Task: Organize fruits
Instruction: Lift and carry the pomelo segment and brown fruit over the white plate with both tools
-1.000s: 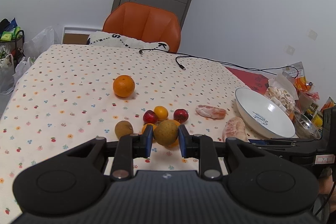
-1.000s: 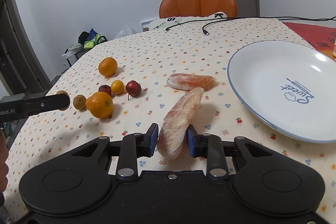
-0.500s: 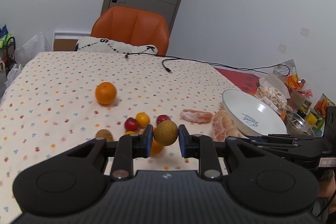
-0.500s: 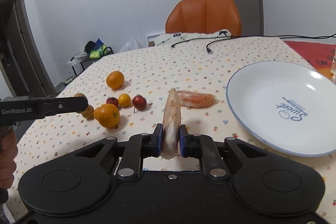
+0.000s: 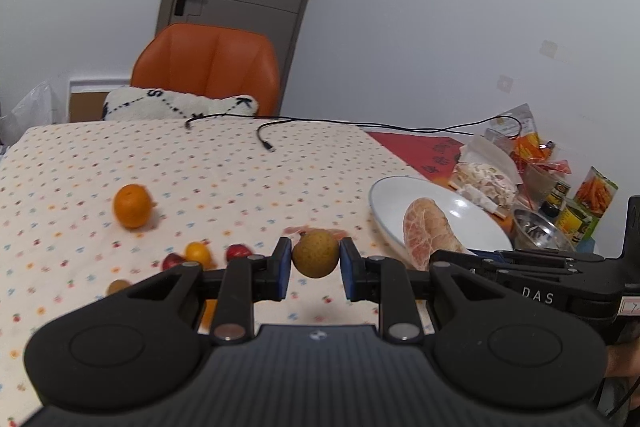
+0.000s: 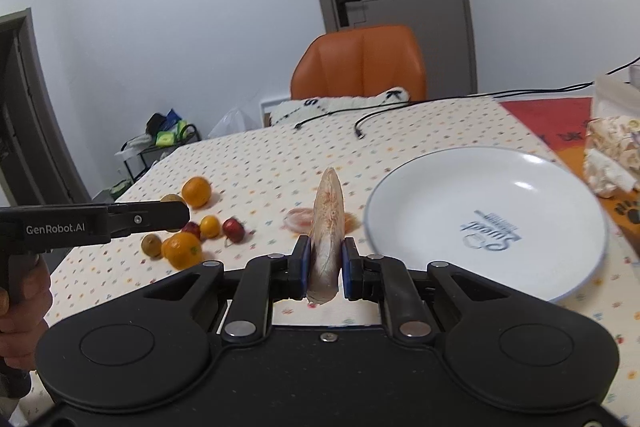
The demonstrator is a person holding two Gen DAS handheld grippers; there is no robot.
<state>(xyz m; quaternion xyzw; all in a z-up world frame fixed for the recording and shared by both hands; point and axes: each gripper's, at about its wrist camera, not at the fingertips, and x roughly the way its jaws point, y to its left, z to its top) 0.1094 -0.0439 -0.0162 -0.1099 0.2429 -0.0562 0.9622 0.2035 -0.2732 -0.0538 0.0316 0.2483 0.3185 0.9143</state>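
Observation:
My left gripper (image 5: 315, 269) is shut on a round brown fruit (image 5: 315, 254), held above the dotted tablecloth. In the right wrist view the left gripper (image 6: 176, 215) reaches in from the left over the fruit cluster. My right gripper (image 6: 325, 269) is shut on a peeled pomelo segment (image 6: 329, 223), standing on edge just left of the white plate (image 6: 440, 195). From the left wrist, the pomelo segment (image 5: 428, 233) hangs at the plate's (image 5: 472, 219) near rim. On the cloth lie an orange (image 6: 196, 191), a mandarin (image 6: 183, 249), a kiwi (image 6: 151, 245), small red and orange fruits, and another peeled segment (image 6: 299, 218).
An orange chair (image 5: 208, 71) with a white cushion stands at the table's far end. Black cables (image 5: 264, 141) trail across the cloth. Snack packets (image 5: 592, 195), a steel bowl (image 5: 536, 227) and a red cloth (image 5: 424, 151) crowd the right edge beyond the plate.
Both grippers have risen off the table with their fruit. The right one shut on the pomelo segment, turned it on edge and carried it toward the plate. The left one moved right.

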